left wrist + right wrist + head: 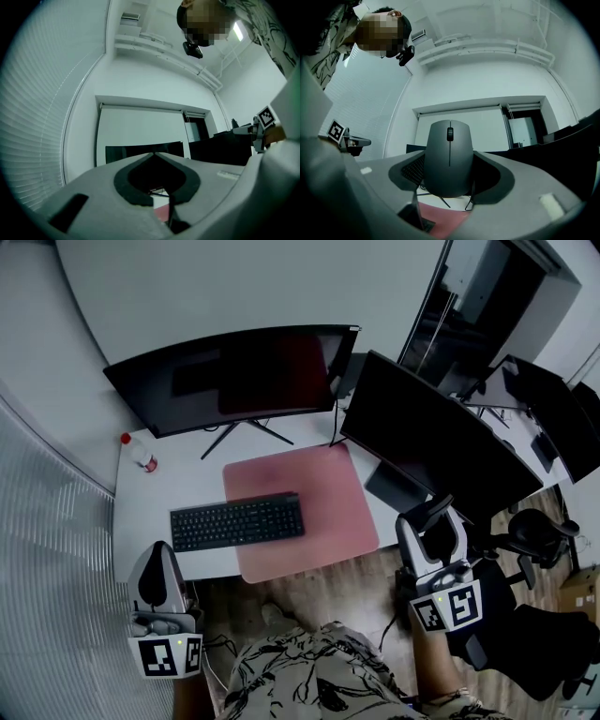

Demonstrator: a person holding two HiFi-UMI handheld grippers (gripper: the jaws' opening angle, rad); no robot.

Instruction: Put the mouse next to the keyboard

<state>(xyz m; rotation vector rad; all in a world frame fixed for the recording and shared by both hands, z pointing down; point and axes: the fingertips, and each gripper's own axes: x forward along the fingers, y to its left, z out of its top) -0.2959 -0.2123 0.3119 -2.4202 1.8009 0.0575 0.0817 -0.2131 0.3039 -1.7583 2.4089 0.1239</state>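
Off the bench's (150,502) near edge, to its right, we held the right hand-held gripper (434,521) clenched on the dark grey mouse (449,157), one jaw pressing each flank. In the right gripper view the mouse's long axis ran up the picture. Its scroll-wheel end was uppermost and its buttoned back faced the camera, so the nose pointed out past the jaw tips toward the bench. The mouse was in the air and touched nothing but the jaws.

Off the near left corner we carried the left hand-held gripper (157,549) with its jaws closed tip to tip and nothing between them.

On the bench, the black keyboard (237,521) lay with its long axis along the near edge. Its right part rested on the pink mat (314,493) and its left end on bare bench. Behind the mat stood a curved monitor (234,376), with a second monitor (431,442) toward the right edge. A red-capped bottle (141,454) stood near the left edge.
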